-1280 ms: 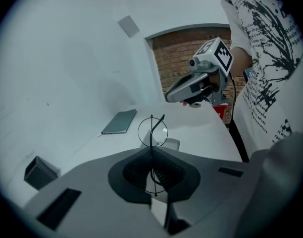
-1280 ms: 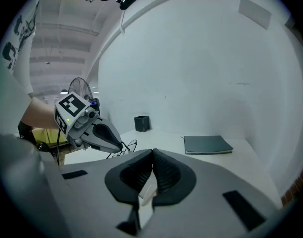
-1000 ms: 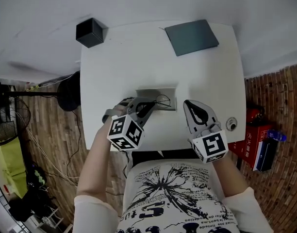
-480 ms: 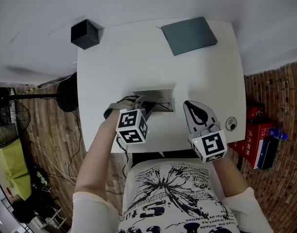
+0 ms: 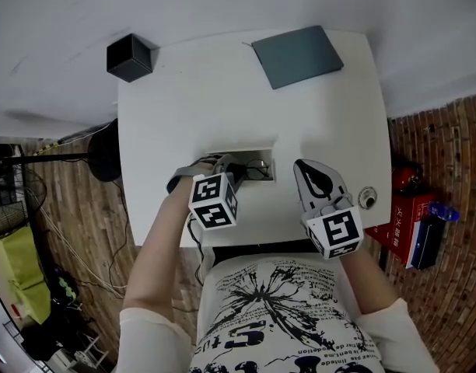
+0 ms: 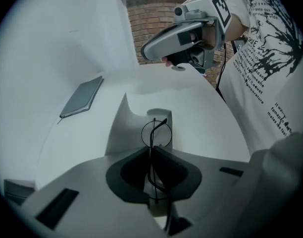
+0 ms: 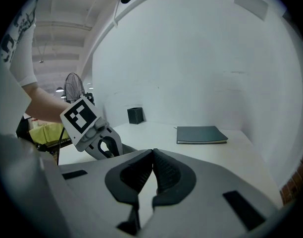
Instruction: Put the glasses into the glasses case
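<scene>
The grey glasses case [image 5: 239,158] lies open near the table's front edge, its lid standing up [image 6: 123,128]. Thin black wire glasses [image 6: 157,132] hang over the case's open tray, one lens just above it. My left gripper [image 5: 233,167] points steeply down at the case; its pads still meet on the glasses' frame [image 6: 151,155] while the jaws are opening. To the right, above the table, my right gripper [image 5: 309,171] is shut with nothing in it [image 7: 153,153]. It also shows beyond the case [image 6: 145,53].
A dark notebook [image 5: 298,55] lies at the table's far right, and a black cube box [image 5: 129,56] sits at the far left corner. A small round fitting [image 5: 367,198] is at the right edge. A fan [image 5: 106,150] and red boxes [image 5: 401,224] stand on the floor.
My left gripper has come down and tipped more steeply, bringing the glasses onto the open case. The right gripper has hardly moved.
</scene>
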`<state>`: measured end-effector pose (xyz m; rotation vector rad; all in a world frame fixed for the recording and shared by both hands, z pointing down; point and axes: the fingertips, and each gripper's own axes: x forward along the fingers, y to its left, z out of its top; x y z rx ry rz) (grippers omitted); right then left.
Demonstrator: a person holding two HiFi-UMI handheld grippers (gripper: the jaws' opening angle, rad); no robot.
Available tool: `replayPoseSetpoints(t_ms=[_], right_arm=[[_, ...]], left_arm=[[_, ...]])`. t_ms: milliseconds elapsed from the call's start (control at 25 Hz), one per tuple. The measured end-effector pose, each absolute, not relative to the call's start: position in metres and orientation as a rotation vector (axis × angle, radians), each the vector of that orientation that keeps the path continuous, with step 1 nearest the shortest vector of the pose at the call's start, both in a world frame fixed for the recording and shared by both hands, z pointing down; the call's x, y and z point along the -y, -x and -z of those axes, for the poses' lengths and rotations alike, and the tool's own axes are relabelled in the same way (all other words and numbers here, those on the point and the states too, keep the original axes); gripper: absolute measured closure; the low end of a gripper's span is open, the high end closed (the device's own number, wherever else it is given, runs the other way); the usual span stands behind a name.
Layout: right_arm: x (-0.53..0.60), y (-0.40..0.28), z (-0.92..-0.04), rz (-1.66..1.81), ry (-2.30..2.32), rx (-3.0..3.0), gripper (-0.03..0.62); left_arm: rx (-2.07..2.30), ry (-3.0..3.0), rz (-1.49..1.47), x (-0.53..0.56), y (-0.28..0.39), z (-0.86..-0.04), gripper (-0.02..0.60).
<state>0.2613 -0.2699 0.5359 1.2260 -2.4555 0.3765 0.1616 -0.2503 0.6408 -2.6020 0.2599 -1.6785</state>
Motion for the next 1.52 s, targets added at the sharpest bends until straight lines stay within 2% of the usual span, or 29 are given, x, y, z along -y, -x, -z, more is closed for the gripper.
replayPoseSetpoints(t_ms=[200,640,1240,1520], right_arm=[[0.272,-0.262,-0.534,-0.358,-1.232,2.446,0.58],[0.266,-0.24,-0.508,-0.285,-1.238,2.435,0.58],[0.26,-0.196,-0.435,-0.168,-1.341,2.453,0.58],[0.249,-0.172,-0.409,-0.078,-1.347,2.496,0.58]], left_arm=[[-0.304,2.625,1.674,0.252,-0.159,-0.636,0.473],[-0.58,2.788,1.367,0.262,-0.146,-0.572,0.457],[-1.188,2.872,0.628,0.272,-0.073,-0.433,0.561],[-1.378,2.806,0.408,0.256,-0.029,-0.395,0.568]])
